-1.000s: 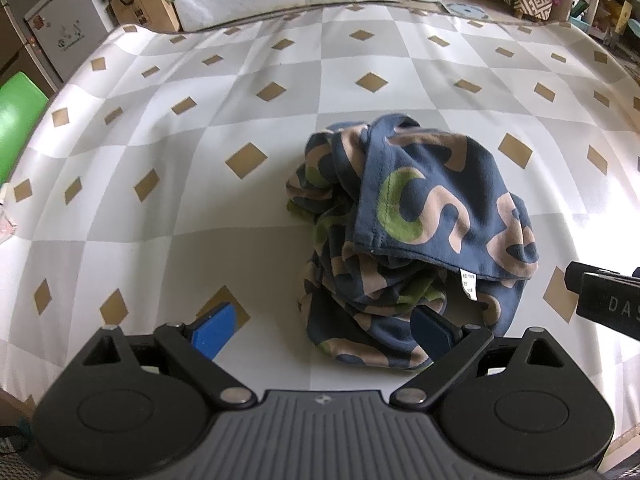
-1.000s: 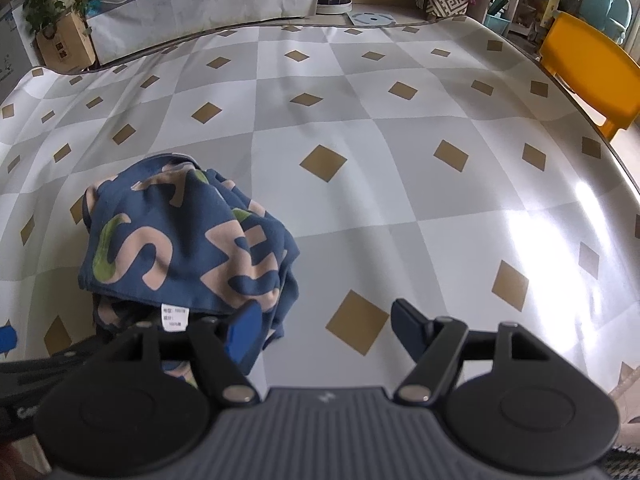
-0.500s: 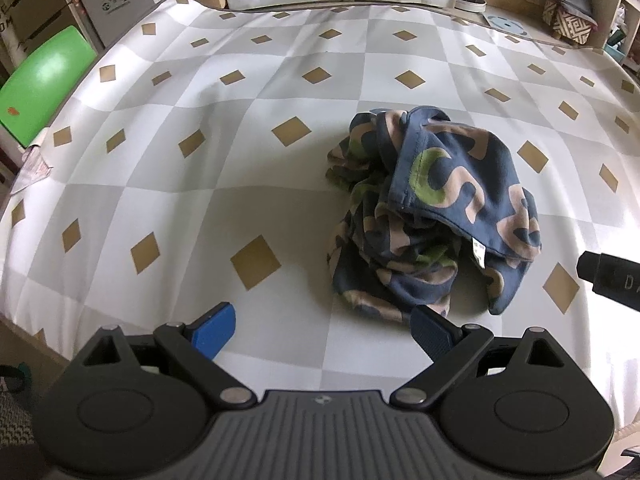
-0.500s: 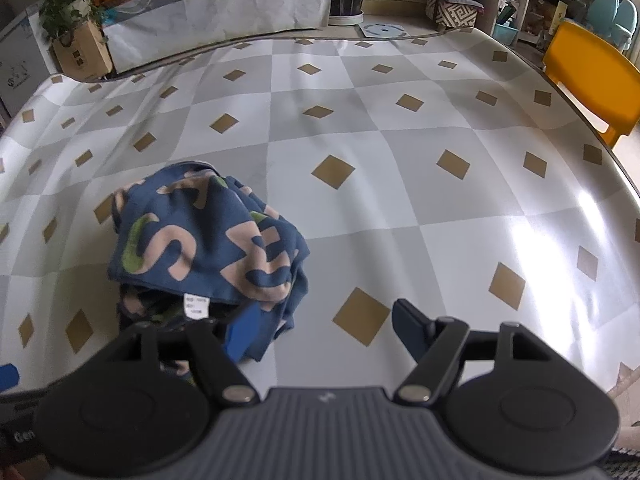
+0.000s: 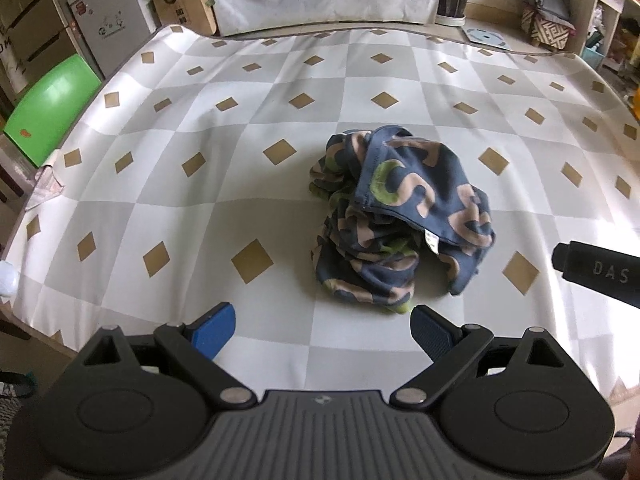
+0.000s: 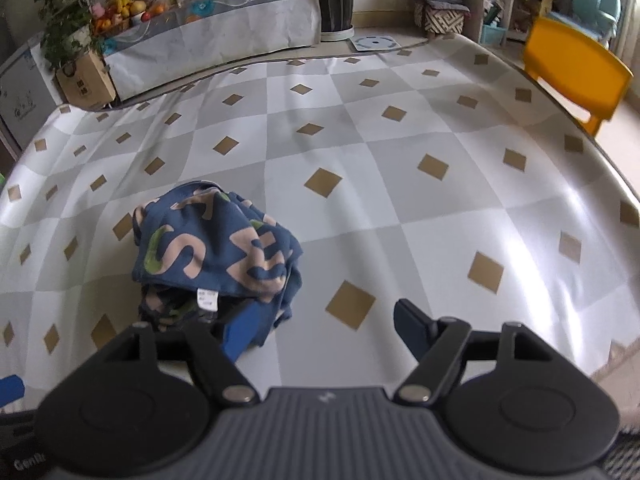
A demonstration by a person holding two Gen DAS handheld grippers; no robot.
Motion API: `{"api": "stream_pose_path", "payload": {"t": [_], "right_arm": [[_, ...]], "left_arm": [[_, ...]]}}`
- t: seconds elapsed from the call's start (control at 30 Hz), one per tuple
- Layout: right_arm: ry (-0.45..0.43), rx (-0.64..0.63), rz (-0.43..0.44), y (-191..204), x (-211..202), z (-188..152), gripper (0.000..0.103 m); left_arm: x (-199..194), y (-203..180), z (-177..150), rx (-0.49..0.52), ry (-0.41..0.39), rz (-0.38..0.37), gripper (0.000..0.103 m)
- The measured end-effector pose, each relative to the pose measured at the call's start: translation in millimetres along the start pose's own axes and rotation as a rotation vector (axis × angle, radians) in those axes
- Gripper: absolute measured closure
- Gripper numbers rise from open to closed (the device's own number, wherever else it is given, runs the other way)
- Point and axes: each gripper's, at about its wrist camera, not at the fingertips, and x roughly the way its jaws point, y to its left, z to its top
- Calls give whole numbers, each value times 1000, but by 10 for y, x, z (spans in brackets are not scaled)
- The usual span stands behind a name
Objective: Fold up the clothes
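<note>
A crumpled dark blue garment [image 5: 400, 216] with pink and green letters lies bunched in a heap on the checked tablecloth [image 5: 160, 200], a white label showing at its near side. My left gripper [image 5: 322, 328] hangs open above the cloth, just in front of the heap and touching nothing. In the right wrist view the garment [image 6: 216, 244] sits at the left, and my right gripper [image 6: 328, 326] is open and empty, its left pad in front of the heap's near right corner. A black part of the right gripper [image 5: 596, 276] shows at the left wrist view's right edge.
The table [image 6: 440, 220] has a green chair [image 5: 48, 112] off its left side and a yellow chair [image 6: 576, 72] off its right. Beyond the far edge stand a cardboard box with a plant [image 5: 184, 8] and a covered shelf [image 6: 224, 36] with fruit and plants.
Both grippers have drawn back and upward from the garment, which now looks smaller and farther off. The heap itself has stayed where it was. Both stay open.
</note>
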Motion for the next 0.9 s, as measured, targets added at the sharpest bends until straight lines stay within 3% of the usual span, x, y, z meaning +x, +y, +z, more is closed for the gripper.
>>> {"api": "stream_pose_path", "payload": {"t": [0.43, 0.9], "right_arm": [[-15, -11, -42, 15, -630, -667, 28], [-111, -7, -65, 76, -1206, -771, 28]], "left_arm": [[-529, 188, -419, 32, -44, -33, 8], [-825, 380, -619, 24, -87, -46, 8]]}}
